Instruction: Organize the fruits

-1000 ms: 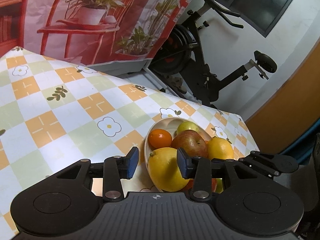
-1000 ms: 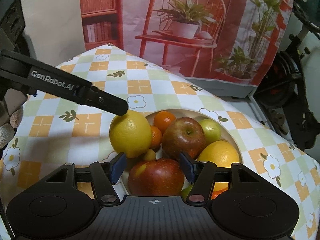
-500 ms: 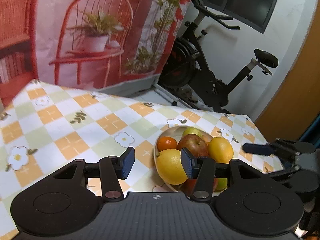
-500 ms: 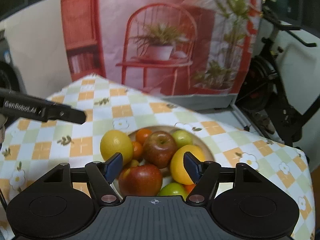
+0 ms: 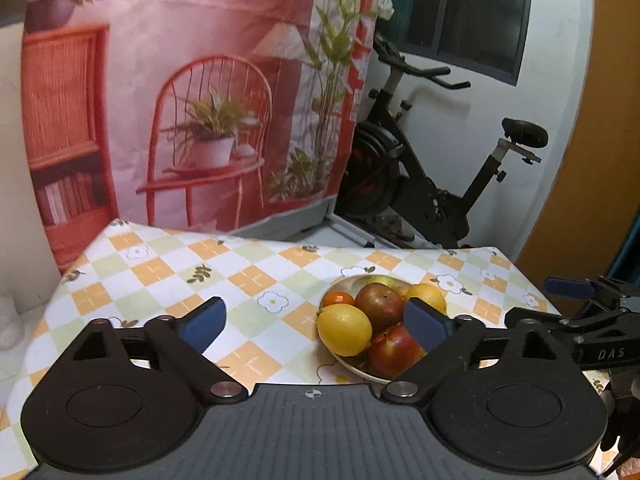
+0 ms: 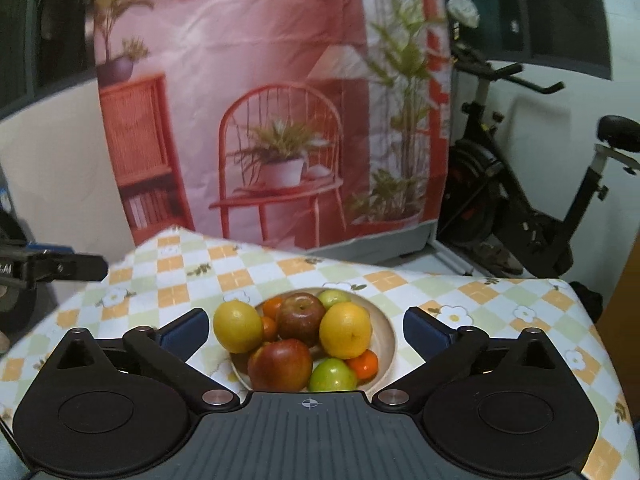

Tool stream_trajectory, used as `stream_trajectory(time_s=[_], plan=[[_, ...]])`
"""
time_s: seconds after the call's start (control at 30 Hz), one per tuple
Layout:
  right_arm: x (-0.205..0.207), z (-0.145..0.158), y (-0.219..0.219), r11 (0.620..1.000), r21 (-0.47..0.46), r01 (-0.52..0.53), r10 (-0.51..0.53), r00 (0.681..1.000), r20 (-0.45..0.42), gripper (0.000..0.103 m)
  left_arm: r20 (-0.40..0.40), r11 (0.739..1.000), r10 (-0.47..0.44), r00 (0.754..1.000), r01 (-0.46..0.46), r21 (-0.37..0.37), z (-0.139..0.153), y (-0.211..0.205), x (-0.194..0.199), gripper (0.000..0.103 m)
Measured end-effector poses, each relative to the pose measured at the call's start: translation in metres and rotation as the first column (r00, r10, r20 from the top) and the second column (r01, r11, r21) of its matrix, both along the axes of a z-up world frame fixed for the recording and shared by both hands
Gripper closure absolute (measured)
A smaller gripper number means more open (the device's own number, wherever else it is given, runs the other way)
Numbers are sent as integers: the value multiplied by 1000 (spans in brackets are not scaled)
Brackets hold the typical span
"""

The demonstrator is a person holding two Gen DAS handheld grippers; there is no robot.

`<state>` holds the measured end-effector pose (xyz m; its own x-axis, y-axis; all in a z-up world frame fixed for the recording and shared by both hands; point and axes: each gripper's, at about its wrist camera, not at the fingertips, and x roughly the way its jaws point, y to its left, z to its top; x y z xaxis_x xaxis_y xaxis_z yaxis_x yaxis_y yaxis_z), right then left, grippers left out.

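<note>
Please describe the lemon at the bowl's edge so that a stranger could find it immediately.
On the checked tablecloth stands a pale bowl heaped with fruit. The lemon sits on its left rim in the right wrist view, plain yellow, beside red apples and small oranges.

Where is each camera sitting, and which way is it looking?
Left wrist: sits on the left gripper, looks forward over the checkered table at the fruit bowl, which lies right of center. Its open jaws show, and the right gripper pokes in from the right.
Right wrist: sits on the right gripper, looks straight at the fruit bowl. Its open jaws show, and the left gripper pokes in from the left.
Shared: bowl, table, red backdrop, exercise bike.
</note>
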<state>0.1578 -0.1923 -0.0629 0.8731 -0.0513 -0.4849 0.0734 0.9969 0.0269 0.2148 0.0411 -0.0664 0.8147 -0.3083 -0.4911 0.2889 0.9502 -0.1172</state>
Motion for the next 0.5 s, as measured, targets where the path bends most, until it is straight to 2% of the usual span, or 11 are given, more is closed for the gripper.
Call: stream_trajectory(time_s=[0.13, 0.3, 0.5], plan=[[-27, 8, -4, 997, 74, 19, -23, 998, 50, 0, 44, 1000, 22, 999, -22, 5, 14, -2, -25, 0], [-53, 19, 1, 997, 76, 28, -34, 997, 74, 0, 97, 999, 36, 995, -38, 18, 29, -6, -55, 0], [-76, 28, 9, 996, 79, 46, -53, 995, 90, 0, 110, 998, 67, 992, -68, 1, 42, -4, -84, 0]])
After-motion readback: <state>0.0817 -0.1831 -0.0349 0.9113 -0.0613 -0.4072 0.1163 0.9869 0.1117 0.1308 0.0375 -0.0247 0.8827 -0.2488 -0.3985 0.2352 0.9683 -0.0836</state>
